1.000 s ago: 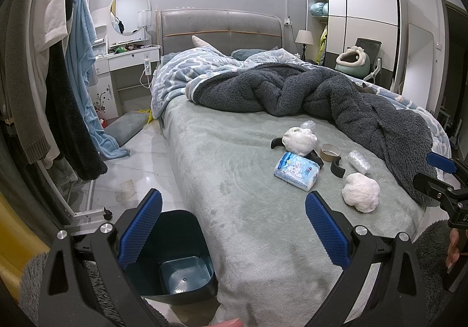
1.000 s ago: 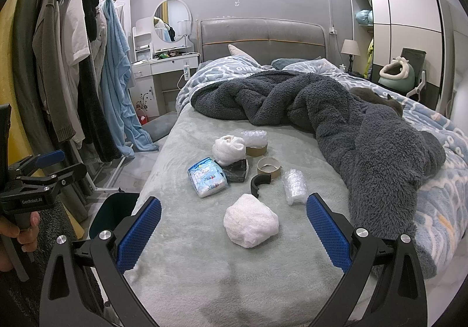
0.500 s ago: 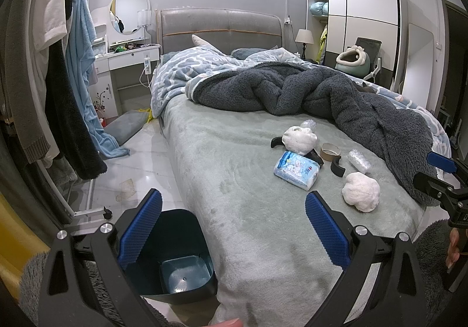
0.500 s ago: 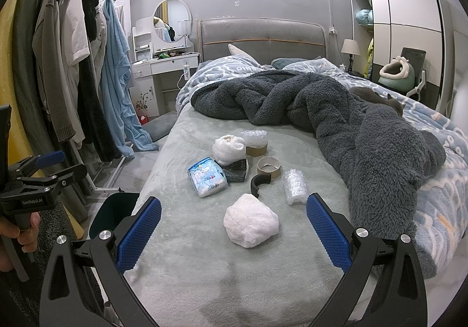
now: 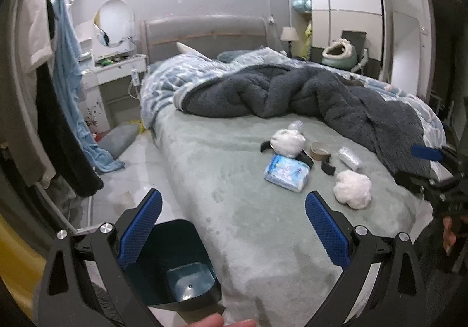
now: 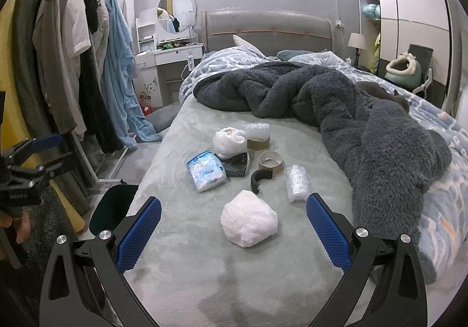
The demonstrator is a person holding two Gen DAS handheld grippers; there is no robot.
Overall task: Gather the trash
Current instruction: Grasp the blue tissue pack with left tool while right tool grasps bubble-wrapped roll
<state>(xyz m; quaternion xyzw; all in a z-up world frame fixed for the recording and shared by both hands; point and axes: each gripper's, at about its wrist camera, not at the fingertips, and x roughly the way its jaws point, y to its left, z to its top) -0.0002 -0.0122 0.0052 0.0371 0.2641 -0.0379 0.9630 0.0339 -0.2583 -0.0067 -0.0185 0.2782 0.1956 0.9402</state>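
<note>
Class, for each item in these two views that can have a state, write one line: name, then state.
Left gripper: open, holding nothing.
Right gripper: open, holding nothing.
Bin: upright on the floor beside the bed, nothing seen inside.
Near white wad: crumpled, lying loose on the bed.
Tissue pack: lying flat on the bed.
Tape roll: nearly used up, lying flat.
Blanket: rumpled, unmade.

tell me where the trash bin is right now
The dark teal trash bin stands on the floor beside the bed, low in the left wrist view, just behind the left gripper.
</note>
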